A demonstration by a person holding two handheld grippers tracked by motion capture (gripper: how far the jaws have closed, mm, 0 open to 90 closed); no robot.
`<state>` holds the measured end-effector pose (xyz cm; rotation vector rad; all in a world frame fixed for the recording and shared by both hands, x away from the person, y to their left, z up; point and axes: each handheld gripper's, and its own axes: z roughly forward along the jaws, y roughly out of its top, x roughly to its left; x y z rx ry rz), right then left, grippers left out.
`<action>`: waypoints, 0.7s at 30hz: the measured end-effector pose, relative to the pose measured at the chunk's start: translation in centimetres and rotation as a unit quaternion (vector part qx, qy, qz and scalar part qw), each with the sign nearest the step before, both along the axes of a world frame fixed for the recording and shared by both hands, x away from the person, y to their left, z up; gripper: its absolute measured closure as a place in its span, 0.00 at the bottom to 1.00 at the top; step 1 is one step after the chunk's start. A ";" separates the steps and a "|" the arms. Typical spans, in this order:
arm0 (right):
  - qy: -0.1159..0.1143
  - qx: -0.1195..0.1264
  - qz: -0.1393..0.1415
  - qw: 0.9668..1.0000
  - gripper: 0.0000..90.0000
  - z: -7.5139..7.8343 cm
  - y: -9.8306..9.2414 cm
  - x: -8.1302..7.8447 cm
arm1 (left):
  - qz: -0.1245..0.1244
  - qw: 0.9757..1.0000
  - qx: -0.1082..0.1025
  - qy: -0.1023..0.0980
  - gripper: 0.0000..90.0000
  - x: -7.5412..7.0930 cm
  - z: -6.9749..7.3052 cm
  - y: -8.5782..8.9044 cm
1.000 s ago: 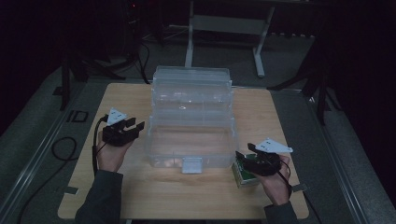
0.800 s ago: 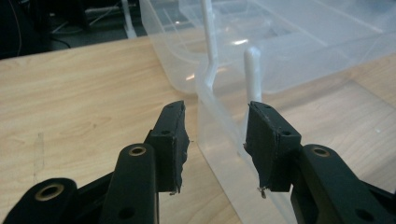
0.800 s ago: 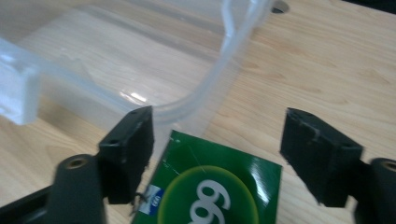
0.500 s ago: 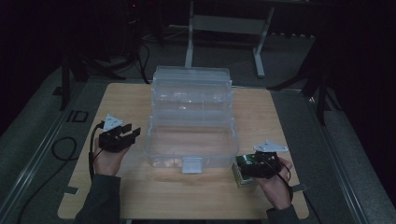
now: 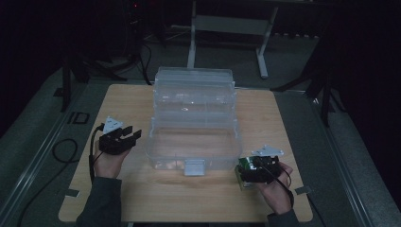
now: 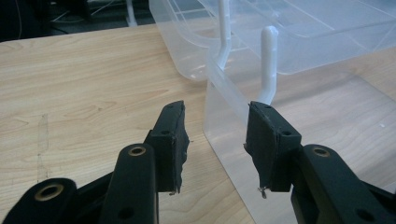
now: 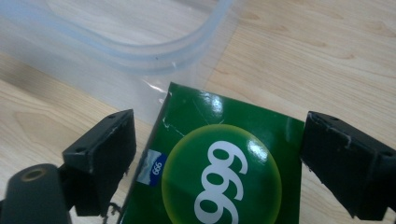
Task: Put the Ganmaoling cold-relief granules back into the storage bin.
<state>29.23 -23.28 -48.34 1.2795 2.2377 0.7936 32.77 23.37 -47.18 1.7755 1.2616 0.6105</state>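
A clear plastic storage box (image 5: 158,142) stands open mid-table, its lid (image 5: 194,90) tipped back. My left gripper (image 5: 131,135) hovers at the box's left side. In the left gripper view it (image 6: 215,140) is open, and the box's rim (image 6: 229,91) runs just ahead of the gap between the jaws. A green carton (image 5: 242,178) printed "999" (image 7: 224,186) lies on the table by the box's near right corner. My right gripper (image 5: 250,171) (image 7: 219,140) sits over the carton. Its jaws have just been opening and now stand wide on either side of the carton without pressing it.
The wooden table (image 5: 142,198) has bare room along its front and left. A white latch (image 5: 195,166) hangs at the box's front wall. The box's curved corner (image 7: 154,56) lies right beyond the carton. A metal frame (image 5: 227,23) stands behind the table on the dark floor.
The right gripper has sunk slightly toward the near edge, down over the green carton. The left hand has shifted a little toward the person.
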 end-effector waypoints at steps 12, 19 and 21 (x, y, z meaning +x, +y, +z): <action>0.028 -0.019 -0.010 0.999 0.11 -0.2 0.0 0.1 | -0.001 1.000 -0.002 -0.001 0.64 0.0 0.1 0.0; 0.053 -0.043 -0.007 0.998 0.11 0.2 0.2 0.5 | -0.001 1.000 -0.002 0.000 0.64 0.0 0.1 0.1; 0.063 -0.050 -0.013 0.997 0.11 0.3 0.3 0.6 | 0.000 1.000 -0.003 -0.001 0.64 -0.1 0.1 0.1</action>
